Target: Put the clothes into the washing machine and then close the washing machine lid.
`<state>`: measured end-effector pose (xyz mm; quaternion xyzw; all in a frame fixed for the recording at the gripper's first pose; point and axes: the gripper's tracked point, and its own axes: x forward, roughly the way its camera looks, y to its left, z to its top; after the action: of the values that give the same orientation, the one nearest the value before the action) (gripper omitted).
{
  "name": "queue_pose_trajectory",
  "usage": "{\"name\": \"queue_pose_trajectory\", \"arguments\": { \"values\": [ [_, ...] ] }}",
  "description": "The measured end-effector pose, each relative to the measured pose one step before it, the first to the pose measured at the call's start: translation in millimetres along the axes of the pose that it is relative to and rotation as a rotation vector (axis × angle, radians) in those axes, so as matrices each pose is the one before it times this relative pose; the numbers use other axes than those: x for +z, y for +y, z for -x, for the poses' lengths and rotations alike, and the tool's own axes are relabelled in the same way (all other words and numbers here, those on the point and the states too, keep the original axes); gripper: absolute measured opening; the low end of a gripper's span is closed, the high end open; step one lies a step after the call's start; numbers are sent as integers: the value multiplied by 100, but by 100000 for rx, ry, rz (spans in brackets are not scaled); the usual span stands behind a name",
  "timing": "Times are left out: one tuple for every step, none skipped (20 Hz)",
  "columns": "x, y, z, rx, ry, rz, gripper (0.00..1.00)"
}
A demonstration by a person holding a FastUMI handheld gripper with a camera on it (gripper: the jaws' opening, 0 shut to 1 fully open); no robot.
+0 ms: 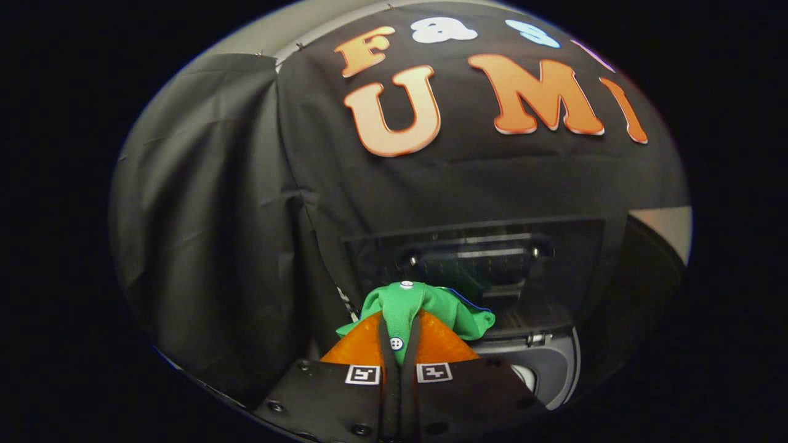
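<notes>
The tongs [399, 335] are raised and level, clamped tight on a bunched green garment [425, 307] bulging beyond their tips, with the washing machine [548, 363] low at four o'clock and its dark lid [480, 258] propped upright behind.

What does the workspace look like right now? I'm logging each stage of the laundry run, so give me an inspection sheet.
Surface: no tabletop seen; the washing machine sits low, just beyond the fingers to their right.
Job's things: green garment with white buttons, bunched between the fingers and held above the machine; the raised dark lid stands open behind it.
Clutter: nothing seen.
Grippers: gripper shut on the green garment, both fingers pressing the cloth.
Cables: nothing seen.
Surroundings: black cloth wall hangs behind and beside the machine, with a pale wall patch past its far edge.
</notes>
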<state>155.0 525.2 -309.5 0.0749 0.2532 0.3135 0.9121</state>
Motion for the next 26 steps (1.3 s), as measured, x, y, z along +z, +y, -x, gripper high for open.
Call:
{"name": "queue_pose_trajectory", "arguments": {
  "values": [
    [-1666, -892, -1066, -2112, 2462, -1305, 8],
    [-1464, -692, -1016, -1643, 1377, -242, 8],
    [-1418, -849, -515, -2779, 2485, 1010, 8],
    [-1521, -726, -624, -1994, 3106, 814, 8],
    [-1493, -410, -808, -1439, 2994, -100, 8],
    [-1454, -231, -654, -1219, 3405, -213, 8],
    [-1494, -534, -595, -1152, 3285, 201, 8],
    [-1313, -332, -590, -1124, 3518, 886, 8],
    [-1499, -504, -461, -1988, 4001, 965, 8],
    [-1446, -346, -218, -1447, 5137, -40, 8],
    [-1407, -240, -412, -971, 4248, -1433, 8],
    [-1071, -473, -350, -1161, 3666, -1807, 8],
    [-812, -323, -225, -781, 2196, -2374, 8],
    [-213, -39, -529, -471, 1527, -2675, 8],
    [114, 210, -293, -401, 1222, -2228, 8],
    [230, -35, -246, -766, 491, -1028, 8],
    [-234, -350, -192, -972, 451, 139, 8],
    [337, -252, 57, -813, 309, 465, 8],
    [182, -260, 221, -882, 307, 120, 8],
    [311, -191, -102, -507, -66, -346, 8],
    [192, -188, 21, -564, 30, -842, 9],
    [176, 32, -80, 288, 556, -1025, 10],
    [-136, 21, -27, 193, 1153, -939, 13],
    [-45, -79, -124, -81, 932, -439, 16],
    [-224, -152, 23, -312, 1267, -300, 16],
    [-243, -46, -66, -31, 1111, -393, 16]
  ]
}}
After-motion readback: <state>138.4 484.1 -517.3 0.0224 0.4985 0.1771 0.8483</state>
